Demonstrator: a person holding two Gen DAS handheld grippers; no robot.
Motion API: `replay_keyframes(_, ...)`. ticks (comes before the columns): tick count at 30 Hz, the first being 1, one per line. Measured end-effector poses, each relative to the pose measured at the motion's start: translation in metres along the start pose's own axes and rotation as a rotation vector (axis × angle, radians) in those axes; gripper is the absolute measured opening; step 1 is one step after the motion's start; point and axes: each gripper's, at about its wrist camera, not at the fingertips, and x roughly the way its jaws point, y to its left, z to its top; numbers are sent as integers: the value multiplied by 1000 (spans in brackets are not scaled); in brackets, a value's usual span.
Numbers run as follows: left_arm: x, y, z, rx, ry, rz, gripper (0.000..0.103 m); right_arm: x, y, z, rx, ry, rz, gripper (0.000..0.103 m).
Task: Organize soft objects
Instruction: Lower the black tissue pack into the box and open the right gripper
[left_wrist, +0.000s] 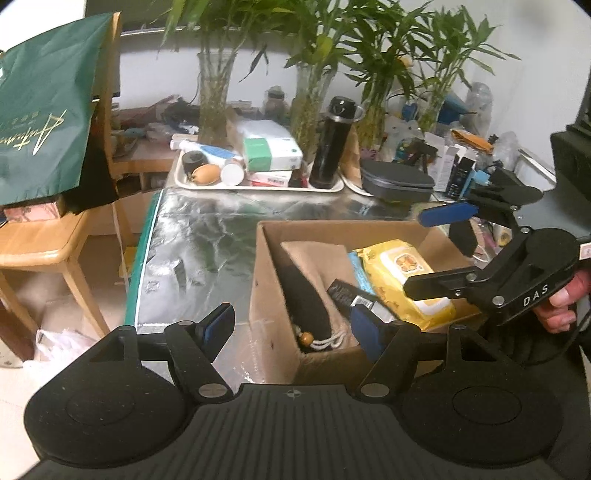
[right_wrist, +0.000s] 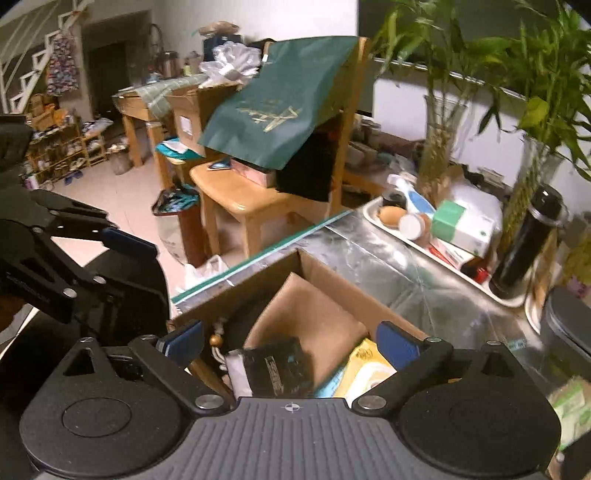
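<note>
Both grippers are pointing down toward the cardboard box (left_wrist: 258, 288): right gripper (right_wrist: 291, 341) at its 3 o'clock side, left gripper (left_wrist: 291, 325) at 6, both with jaws apart and empty.

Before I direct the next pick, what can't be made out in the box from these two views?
- Cardboard box floor: both views, covered by the tan pouch and yellow wipes pack.
- Black packet label: right wrist view, blurred.
- Wipes pack's near end: right wrist view, behind the right gripper.
- Box's near wall: left wrist view, behind the left gripper.
</note>
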Motion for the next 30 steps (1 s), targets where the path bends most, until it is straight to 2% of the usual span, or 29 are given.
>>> replay_keyframes(7,-1,-4,2,7,-4,37,70,-19,-3,-12,75,-33,-104,103)
replay_keyframes(9,-1,-8,4,13,-18,50,78,-26,-4,-17,99,-46,-130,103)
replay_keyframes(12,-3,-16,7,25,-45,62,81,-35,-7,-22,146,-62,-163,103)
replay_keyframes(14,-3,-20,9,28,-51,71,89,-40,-9,-26,184,-70,-194,103)
replay_keyframes(16,-5,-24,11,34,-67,77,97,-47,-9,-31,224,-75,-240,103)
replay_keyframes(19,-7,-32,11,50,-96,106,103,-56,-9,-37,264,-76,-322,103)
replay_keyframes(24,-5,-40,10,69,-104,130,103,-66,-4,-48,300,-49,-409,103)
replay_keyframes(30,-4,-44,6,66,-59,197,103,-66,0,-62,358,58,-451,103)
